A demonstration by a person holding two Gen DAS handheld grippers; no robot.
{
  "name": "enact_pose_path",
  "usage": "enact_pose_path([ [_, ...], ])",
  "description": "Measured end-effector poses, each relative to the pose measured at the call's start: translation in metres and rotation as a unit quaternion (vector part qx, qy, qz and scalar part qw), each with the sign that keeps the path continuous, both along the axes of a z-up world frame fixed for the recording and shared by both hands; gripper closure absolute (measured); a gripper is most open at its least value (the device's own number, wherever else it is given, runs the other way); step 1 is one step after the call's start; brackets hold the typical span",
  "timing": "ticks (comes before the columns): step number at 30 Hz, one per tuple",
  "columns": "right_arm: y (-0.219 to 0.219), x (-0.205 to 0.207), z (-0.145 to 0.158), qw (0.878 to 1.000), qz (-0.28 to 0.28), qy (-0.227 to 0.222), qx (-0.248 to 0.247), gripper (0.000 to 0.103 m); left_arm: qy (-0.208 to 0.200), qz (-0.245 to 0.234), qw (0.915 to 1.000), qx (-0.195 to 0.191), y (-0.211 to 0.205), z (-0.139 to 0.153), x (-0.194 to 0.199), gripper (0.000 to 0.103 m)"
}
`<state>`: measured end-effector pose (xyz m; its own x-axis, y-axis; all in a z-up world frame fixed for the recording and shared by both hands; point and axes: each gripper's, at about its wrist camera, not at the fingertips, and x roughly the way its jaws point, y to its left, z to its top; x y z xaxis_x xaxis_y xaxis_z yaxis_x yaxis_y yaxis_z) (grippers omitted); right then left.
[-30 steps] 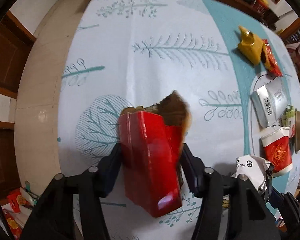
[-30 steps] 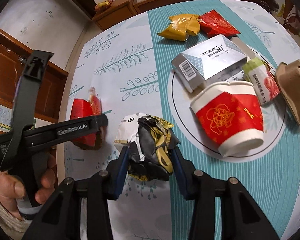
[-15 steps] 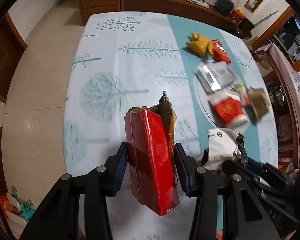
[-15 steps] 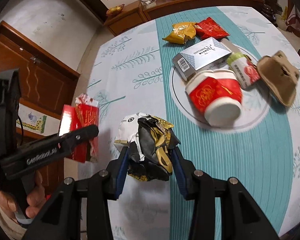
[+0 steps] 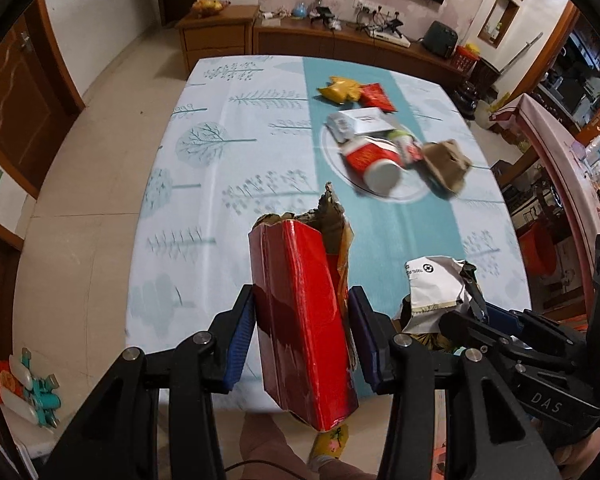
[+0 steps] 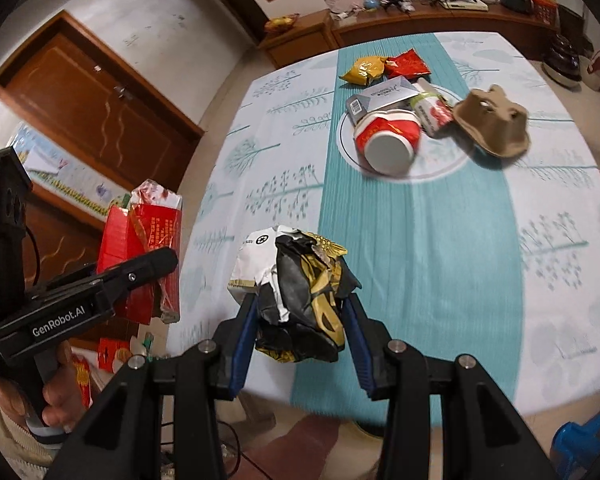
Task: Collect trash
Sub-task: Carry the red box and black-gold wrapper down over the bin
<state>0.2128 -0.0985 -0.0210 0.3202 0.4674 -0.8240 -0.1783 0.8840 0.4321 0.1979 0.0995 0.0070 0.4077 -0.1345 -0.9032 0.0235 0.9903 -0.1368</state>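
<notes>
Cardboard first: the biggest piece I carry is the torn glossy red carton [image 5: 304, 320], which sits clear of the tabletop [image 5: 228, 200] between the pads of my left gripper [image 5: 302, 336]. Its jaws stand partly open, pressed on the carton's two flat sides. I judge it light and fairly stiff along the folds, yet slick on its glossy skin and weak at the ragged open top, so a hold low on the broad faces suits it best.

My right gripper [image 6: 300, 328] has its jaws at a middling gap, clamped on the crumpled black, gold and white foil wrapper [image 6: 300, 300], also lifted off the tabletop. That one should be nearly weightless, soft and springy; squeezing its bulky middle looks safest.

Left on the tabletop, well apart from both grippers, are the red paper cup on its side [image 6: 388, 140], the brown moulded-pulp tray [image 6: 492, 124], the silver-white flat box [image 6: 380, 96], a small red-and-green packet, and the yellow and red snack bags [image 6: 366, 68].

Against a second ago, both grippers are higher and further back: the whole tabletop and the floor at its near edge now show, while each grip holds its load unchanged.
</notes>
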Motion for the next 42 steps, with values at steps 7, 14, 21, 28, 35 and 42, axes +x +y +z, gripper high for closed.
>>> enact_pose_path([
  [7,-0.04,-0.064,0.011,1.0,0.023,-0.013,-0.007,0.061,-0.018,-0.004,0.9997,0.013,-0.046,0.015,-0.074,0.059],
  [14,-0.069,-0.111,-0.002,1.0,0.011,0.012,0.007,0.061,-0.004,-0.029,0.9989,0.038,-0.07,0.012,-0.117,0.058],
  [21,-0.084,-0.14,-0.017,0.999,-0.024,0.03,0.009,0.061,0.005,-0.064,0.9963,0.057,-0.08,0.0,-0.138,0.058],
  [28,-0.082,-0.162,-0.042,0.996,-0.063,0.063,0.0,0.061,0.022,-0.093,0.9943,0.047,-0.07,-0.021,-0.157,0.058],
  [35,-0.06,-0.19,-0.075,0.992,-0.086,0.09,-0.022,0.06,0.055,-0.111,0.9913,0.043,-0.051,-0.066,-0.181,0.058],
  [42,-0.048,-0.216,-0.133,0.985,-0.104,0.135,-0.033,0.06,0.097,-0.123,0.9871,0.032,-0.05,-0.135,-0.197,0.058],
])
